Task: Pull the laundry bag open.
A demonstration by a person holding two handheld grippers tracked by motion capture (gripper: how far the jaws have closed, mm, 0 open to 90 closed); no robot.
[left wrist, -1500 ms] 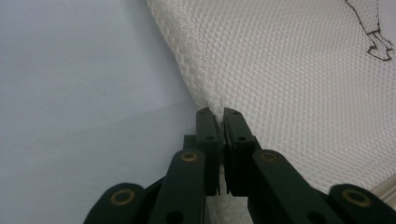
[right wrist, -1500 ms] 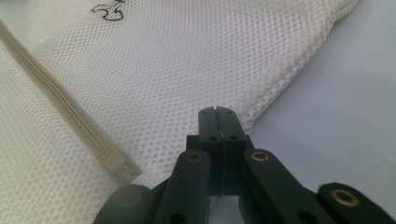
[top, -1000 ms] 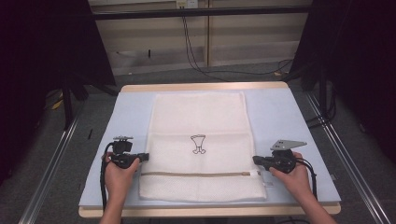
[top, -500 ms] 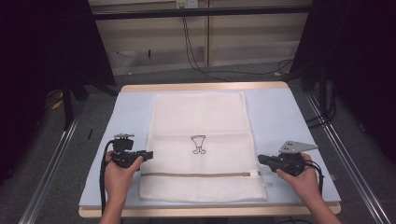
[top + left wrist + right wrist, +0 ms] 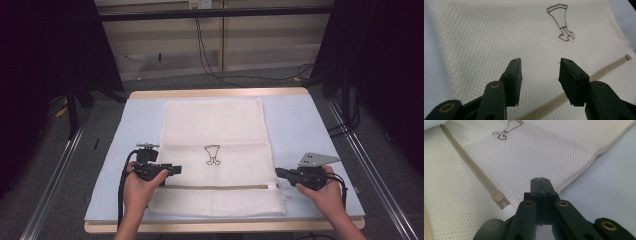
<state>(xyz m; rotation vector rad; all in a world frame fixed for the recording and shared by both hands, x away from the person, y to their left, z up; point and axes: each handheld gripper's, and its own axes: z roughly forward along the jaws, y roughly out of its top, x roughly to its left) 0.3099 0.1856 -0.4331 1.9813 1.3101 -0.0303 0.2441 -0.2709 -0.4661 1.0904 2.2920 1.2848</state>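
Your left gripper [image 5: 172, 169] sat over the left edge of the mesh laundry bag [image 5: 215, 135], toward the near-left part of the tabletop [image 5: 300, 120]. In the left gripper view its jaws stood well apart with nothing between them, the mesh [image 5: 486, 37] lying flat beneath and the zipper [image 5: 609, 66] running off to one side. The bag itself lay spread flat down the middle of the tabletop, its near end close to the front edge, the small printed emblem [image 5: 212, 154] about centred and the zipper [image 5: 215, 187] crossing it near the front.

Your right gripper [image 5: 278, 173] was at the bag's right edge, beside the zipper's end. Its jaws were pressed fully together; I judged they gripped nothing, with the zipper pull [image 5: 503, 203] lying just beside the tip [image 5: 540, 180], not in it.

The risks from there: with the jaws closed, your right gripper could only push the pull, bunching the loose mesh. If you opened and bit too deep, you could catch fabric with the pull and jam the zipper. With your left gripper not holding the bag, any tug might drag the whole bag across the tabletop.
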